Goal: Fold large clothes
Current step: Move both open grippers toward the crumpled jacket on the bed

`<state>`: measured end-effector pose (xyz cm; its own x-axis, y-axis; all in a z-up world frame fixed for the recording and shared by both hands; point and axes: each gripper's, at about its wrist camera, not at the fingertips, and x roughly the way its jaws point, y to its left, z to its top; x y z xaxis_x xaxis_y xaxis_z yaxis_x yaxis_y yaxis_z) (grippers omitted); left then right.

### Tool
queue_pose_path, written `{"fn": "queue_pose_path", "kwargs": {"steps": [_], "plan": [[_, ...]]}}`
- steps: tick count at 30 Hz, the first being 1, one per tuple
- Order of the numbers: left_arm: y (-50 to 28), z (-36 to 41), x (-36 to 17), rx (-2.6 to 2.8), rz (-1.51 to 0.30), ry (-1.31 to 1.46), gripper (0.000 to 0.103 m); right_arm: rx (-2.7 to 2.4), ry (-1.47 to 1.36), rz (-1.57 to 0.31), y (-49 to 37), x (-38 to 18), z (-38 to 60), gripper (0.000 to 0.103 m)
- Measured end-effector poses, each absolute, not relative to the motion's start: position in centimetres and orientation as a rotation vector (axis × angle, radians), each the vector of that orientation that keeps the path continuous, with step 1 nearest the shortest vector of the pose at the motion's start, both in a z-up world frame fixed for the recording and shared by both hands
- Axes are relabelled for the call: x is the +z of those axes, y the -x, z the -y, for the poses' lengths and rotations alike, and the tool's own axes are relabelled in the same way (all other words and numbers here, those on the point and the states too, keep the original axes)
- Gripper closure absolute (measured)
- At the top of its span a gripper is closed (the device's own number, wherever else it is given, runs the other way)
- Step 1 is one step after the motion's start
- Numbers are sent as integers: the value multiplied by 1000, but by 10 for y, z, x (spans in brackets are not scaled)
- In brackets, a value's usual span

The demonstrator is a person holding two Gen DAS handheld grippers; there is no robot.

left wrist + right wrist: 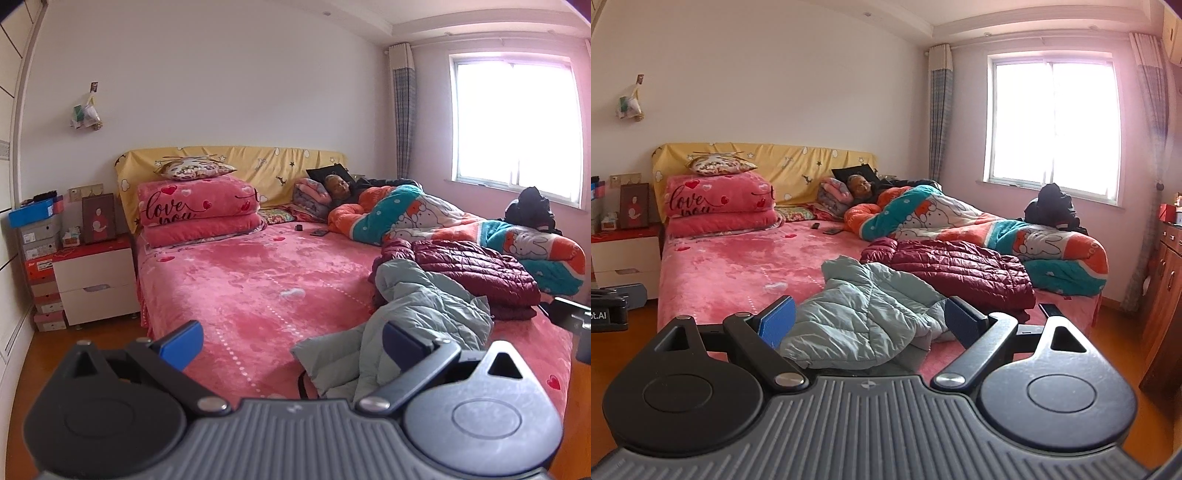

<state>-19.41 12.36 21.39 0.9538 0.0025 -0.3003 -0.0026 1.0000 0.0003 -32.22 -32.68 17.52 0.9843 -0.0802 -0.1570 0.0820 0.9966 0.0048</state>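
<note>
Nearest, the left gripper (291,343) and the right gripper (873,319) both hang with jaws spread wide and empty over the foot of the pink bed (240,280). Just beyond, at about one o'clock in the left view and dead ahead in the right, the pale green jacket (864,306) lies crumpled, so its folding looks unstarted. Past it at two o'clock, the maroon jacket (960,269) already seems folded flat.

Left claw (291,341) and right claw (870,319) gape (empty).
</note>
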Motion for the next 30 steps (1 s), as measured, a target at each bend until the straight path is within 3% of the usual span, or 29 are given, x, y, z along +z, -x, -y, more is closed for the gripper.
{"fn": "queue_pose_path", "kwargs": {"steps": [18, 30], "plan": [[181, -97, 207, -43, -341, -53, 1, -187, -87, -195, 328, 181, 322, 0], [151, -60, 161, -146, -423, -71, 1, -265, -155, -258, 317, 149, 332, 0]]}}
